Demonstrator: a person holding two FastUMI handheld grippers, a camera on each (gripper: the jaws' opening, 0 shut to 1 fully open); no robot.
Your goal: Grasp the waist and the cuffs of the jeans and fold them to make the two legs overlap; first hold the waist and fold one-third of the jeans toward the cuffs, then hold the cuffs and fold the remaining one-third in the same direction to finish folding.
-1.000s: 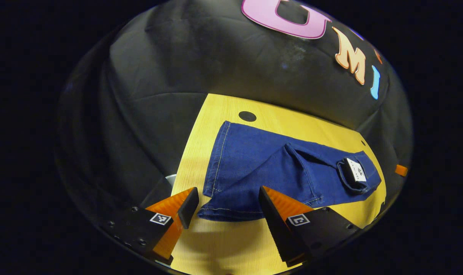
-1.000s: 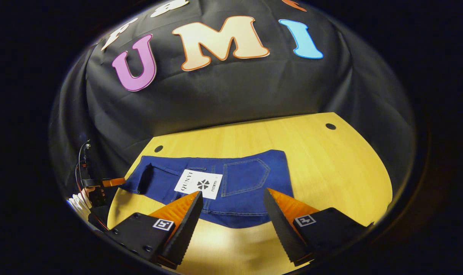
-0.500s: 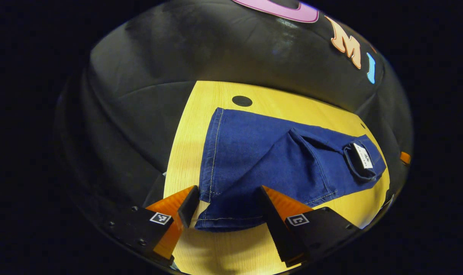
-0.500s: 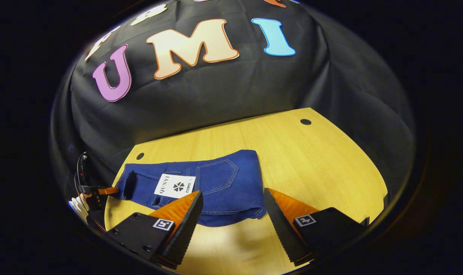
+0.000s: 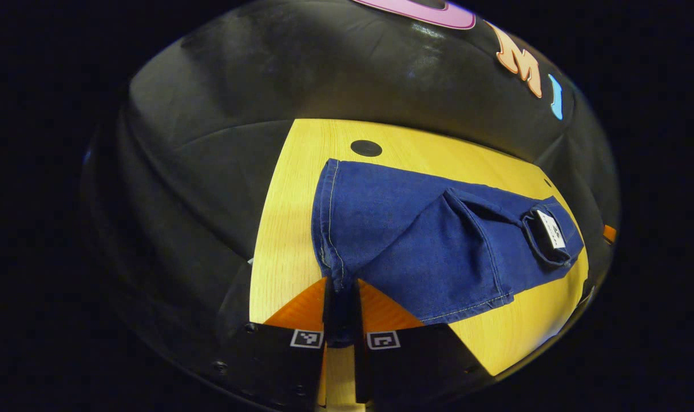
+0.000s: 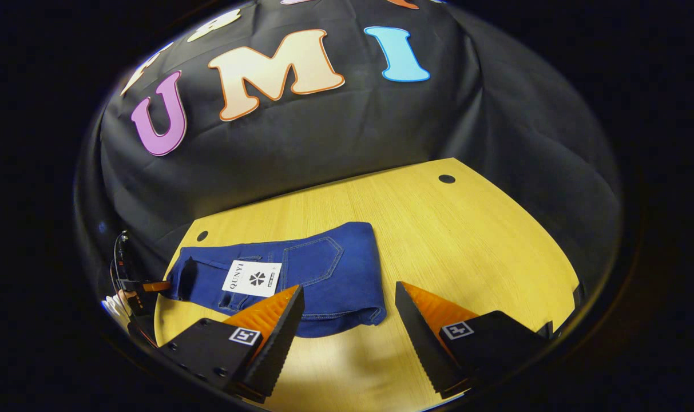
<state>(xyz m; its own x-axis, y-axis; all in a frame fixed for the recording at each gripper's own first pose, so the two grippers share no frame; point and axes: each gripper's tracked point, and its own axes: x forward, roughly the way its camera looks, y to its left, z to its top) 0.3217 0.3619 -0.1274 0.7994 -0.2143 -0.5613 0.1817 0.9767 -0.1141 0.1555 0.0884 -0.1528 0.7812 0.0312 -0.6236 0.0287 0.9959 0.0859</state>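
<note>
Blue jeans [image 5: 427,240] lie on the yellow wooden table [image 5: 284,229], with the waist part folded over and a white tag [image 5: 551,229] at the far end. My left gripper [image 5: 342,289] is shut on the cuff hem at the near corner, and the denim rises slightly into the fingers. In the right gripper view the folded jeans [image 6: 324,269] show a back pocket and the white tag [image 6: 252,278]. My right gripper [image 6: 349,300] is open just short of their near edge, holding nothing. The left gripper [image 6: 149,285] appears small at the jeans' far left end.
Round dark holes mark the table top [image 6: 467,240] at the back right [image 6: 447,178] and back left [image 6: 202,235], and one [image 5: 365,148] lies just beyond the cuffs. Black cloth walls stand behind the table. Bare wood stretches to the right of the jeans in the right gripper view.
My left gripper moved in and shut on the cuff hem, which had lain between its open fingers. My right gripper stayed open and drifted right, so the jeans sit further left in its view.
</note>
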